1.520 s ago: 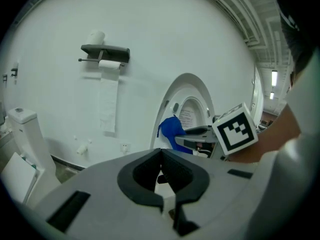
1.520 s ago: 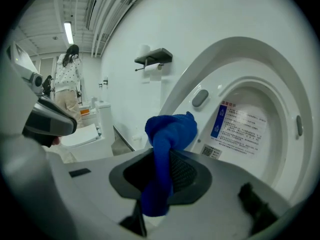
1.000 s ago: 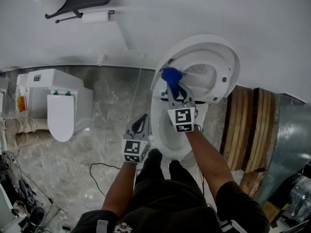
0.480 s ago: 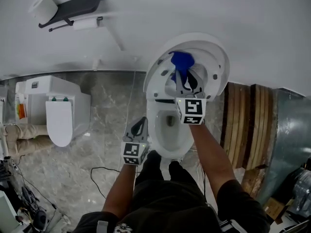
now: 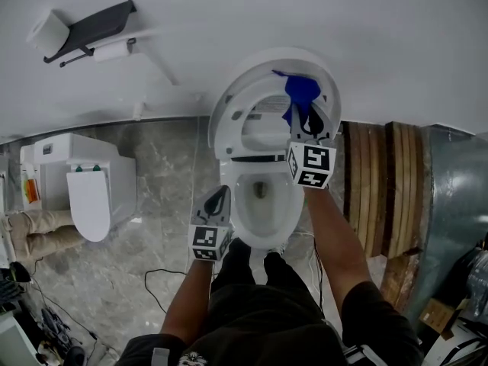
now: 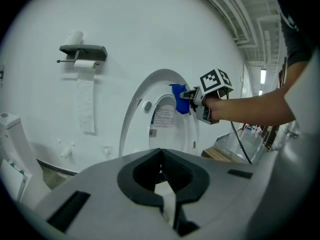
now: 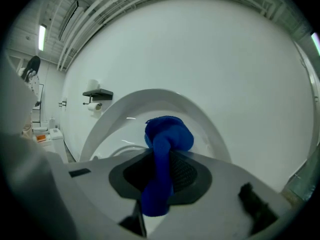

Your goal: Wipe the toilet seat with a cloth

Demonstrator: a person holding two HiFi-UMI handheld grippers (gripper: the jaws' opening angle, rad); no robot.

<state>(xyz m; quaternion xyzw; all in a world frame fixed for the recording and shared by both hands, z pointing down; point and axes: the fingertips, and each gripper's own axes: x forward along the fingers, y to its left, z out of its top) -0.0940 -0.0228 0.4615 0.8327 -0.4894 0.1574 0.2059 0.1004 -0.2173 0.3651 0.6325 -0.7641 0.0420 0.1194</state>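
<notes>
Blue cloth (image 7: 167, 134) is pinched between the right gripper's (image 7: 162, 176) jaws (left gripper's (image 6: 161, 176) jaws pressed together).

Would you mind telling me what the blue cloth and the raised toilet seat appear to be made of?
Blue cloth: soft matte fabric, possibly microfibre; it bunches into limp folds. Toilet seat: glossy white, probably moulded plastic; smooth sheen.

The hand-held gripper (image 7: 162, 176) clamps a blue cloth (image 7: 166, 151) before the raised toilet lid (image 7: 125, 111).
</notes>
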